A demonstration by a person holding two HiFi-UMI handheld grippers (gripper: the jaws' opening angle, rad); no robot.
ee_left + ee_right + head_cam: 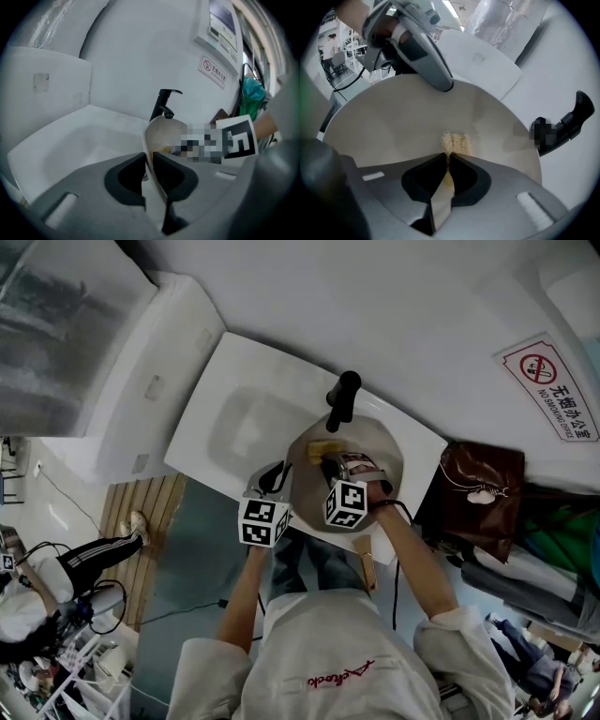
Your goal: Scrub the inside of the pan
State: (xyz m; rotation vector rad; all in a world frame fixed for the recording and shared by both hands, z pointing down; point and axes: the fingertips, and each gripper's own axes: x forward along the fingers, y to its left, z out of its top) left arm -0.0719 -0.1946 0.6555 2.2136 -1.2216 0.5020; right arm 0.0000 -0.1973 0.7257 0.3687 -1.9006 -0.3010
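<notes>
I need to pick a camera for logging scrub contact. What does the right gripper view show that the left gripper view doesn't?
Only the right gripper view shows the yellow sponge, pinched in the right gripper's fingers and pressed against the beige inside of the pan. Only the left gripper view shows the hollow of the white sink basin, the no-smoking sign and the right gripper's marker cube. Both show the pan, the left gripper clamped on its rim, and the black faucet.
</notes>
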